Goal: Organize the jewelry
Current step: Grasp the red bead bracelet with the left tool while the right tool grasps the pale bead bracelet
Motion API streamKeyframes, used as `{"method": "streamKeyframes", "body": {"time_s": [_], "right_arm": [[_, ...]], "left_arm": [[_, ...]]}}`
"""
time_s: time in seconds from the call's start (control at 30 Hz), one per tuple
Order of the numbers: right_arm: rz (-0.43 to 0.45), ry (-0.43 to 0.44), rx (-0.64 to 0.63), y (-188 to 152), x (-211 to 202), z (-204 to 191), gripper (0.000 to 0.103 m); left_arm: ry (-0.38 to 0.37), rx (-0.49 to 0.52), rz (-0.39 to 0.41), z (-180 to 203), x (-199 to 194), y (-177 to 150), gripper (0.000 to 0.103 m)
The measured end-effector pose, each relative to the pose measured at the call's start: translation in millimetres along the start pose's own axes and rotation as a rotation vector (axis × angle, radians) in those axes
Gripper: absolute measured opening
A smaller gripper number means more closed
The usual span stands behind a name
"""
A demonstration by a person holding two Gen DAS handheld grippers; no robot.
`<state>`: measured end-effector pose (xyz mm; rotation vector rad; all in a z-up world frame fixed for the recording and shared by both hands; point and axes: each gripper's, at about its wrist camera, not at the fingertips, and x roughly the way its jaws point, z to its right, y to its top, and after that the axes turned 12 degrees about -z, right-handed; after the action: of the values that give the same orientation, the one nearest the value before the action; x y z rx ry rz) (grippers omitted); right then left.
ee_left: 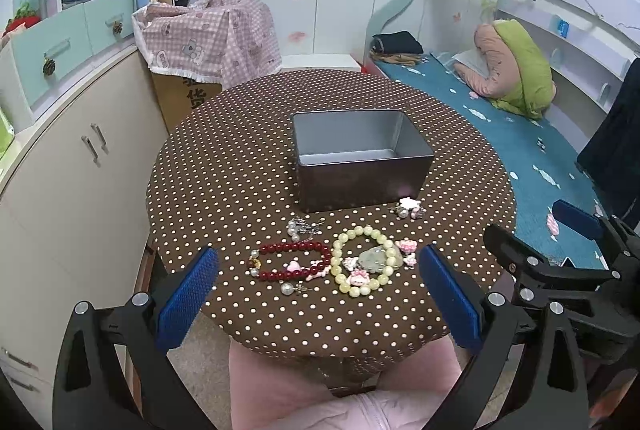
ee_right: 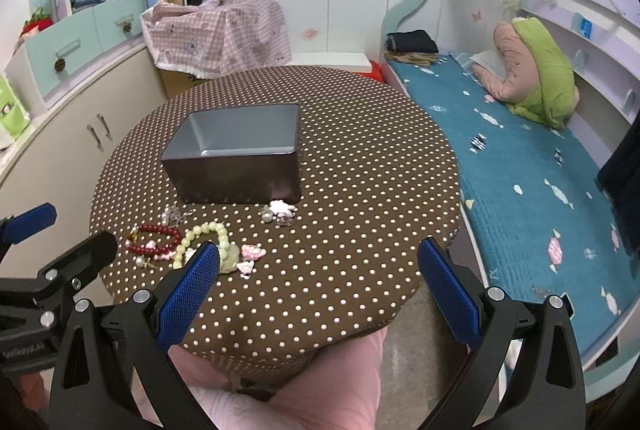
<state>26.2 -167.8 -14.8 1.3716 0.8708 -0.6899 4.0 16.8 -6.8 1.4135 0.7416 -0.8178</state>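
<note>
Left gripper [ee_left: 318, 294]: I see my blue pads spread wide, holding nothing, hovering over the table's near edge with the bracelets between them.
Right gripper [ee_right: 318, 286]: mine too gapes wide and empty; its left pad [ee_right: 188, 294] overlaps the pale bracelet in view.
Red bead bracelet [ee_left: 294, 262]: flat on the polka-dot tablecloth [ee_left: 224, 166], touching the yellow-green bead bracelet [ee_left: 366, 260].
Pink charms [ee_left: 406, 248]: scattered beside the pale bracelet.
Pearl earrings [ee_left: 302, 228]: just behind the red bracelet.
Metal tin [ee_left: 360, 158]: open, empty, mid-table, behind the jewelry.
Bed [ee_right: 520, 166]: beyond, right.
</note>
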Motion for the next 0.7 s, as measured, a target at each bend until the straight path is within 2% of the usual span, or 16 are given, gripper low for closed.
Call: {"method": "streamKeyframes", "body": {"time_s": [0.4, 0.7], "right_arm": [[-0.06, 0.108, -0.074, 5.5, 30.3, -22.7, 0.096], [-0.141, 0.138, -0.158, 12.4, 69.5, -47.7, 0.096]], "left_arm": [[0.03, -0.067, -0.072, -34.8, 29.7, 3.4, 0.096], [0.069, -0.088, -0.155, -57.9, 62.9, 1.2, 0.096]]}}
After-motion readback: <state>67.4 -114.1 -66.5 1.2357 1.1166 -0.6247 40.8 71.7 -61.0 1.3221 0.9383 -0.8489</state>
